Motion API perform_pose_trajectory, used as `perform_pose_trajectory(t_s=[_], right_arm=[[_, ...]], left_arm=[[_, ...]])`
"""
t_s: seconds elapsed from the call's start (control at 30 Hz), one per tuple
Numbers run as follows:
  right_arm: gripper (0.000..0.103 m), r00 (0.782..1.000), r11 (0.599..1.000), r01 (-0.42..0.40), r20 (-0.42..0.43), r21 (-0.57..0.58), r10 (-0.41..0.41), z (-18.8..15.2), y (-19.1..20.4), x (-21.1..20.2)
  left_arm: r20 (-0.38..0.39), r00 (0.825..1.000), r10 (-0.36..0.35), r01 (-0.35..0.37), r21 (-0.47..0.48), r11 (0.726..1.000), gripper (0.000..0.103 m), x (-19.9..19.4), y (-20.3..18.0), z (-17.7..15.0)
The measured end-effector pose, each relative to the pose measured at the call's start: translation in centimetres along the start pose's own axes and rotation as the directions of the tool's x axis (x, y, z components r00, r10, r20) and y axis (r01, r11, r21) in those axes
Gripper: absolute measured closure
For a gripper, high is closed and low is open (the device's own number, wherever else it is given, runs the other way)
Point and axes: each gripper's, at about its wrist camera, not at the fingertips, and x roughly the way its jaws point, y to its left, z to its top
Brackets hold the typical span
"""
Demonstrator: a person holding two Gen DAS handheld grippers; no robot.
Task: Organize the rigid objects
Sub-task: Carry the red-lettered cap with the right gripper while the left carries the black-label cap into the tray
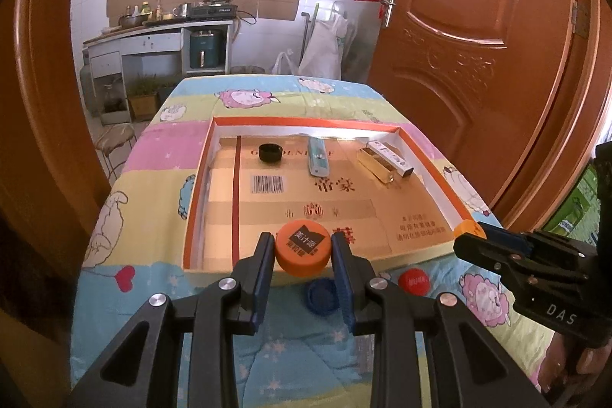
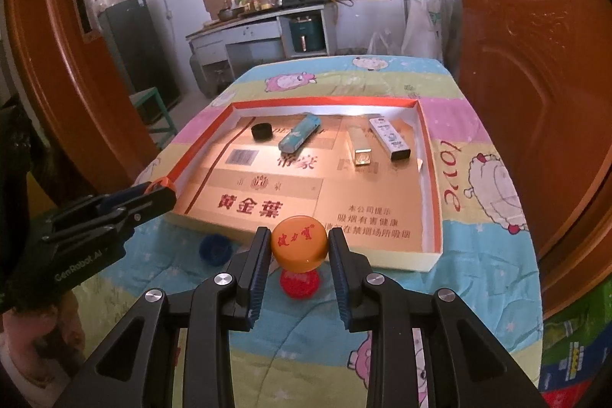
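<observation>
Above tray (image 1: pixel 432 171) edge | left gripper (image 1: pixel 303 247) grasping orange cap (image 1: pixel 303 249) | right gripper (image 2: pixel 299 243) grasping another (glossy) (image 2: pixel 299 245)

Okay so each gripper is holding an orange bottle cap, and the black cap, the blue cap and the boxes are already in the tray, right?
Not quite. The round blue plastic cap lies on the patterned cloth in front of the shallow orange-rimmed cardboard tray, as the left wrist view shows. The rest holds.

Each black gripper (image 1: pixel 302 251) has blue ribbed pads (image 1: pixel 264 278), silver screws and white lettering.
</observation>
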Motion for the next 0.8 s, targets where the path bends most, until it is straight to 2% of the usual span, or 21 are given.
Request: perform_pose_trajectory(t_s=[0.5, 0.8], right_arm=[[0.072, 1.000, 1.000, -0.017, 0.002, 0.026, 0.017, 3.3, -0.9, 2.0], [0.072, 0.999, 0.999, -0.035, -0.037, 0.030, 0.036, 4.8, -1.1, 5.2]], left_arm=[[-0.021, 1.000, 0.008, -0.007, 0.009, 1.000, 0.072, 2.9, 0.3, 3.4], [-0.045, 0.999, 0.025, -0.025, -0.001, 1.000, 0.072, 5.6, 1.3, 4.9]])
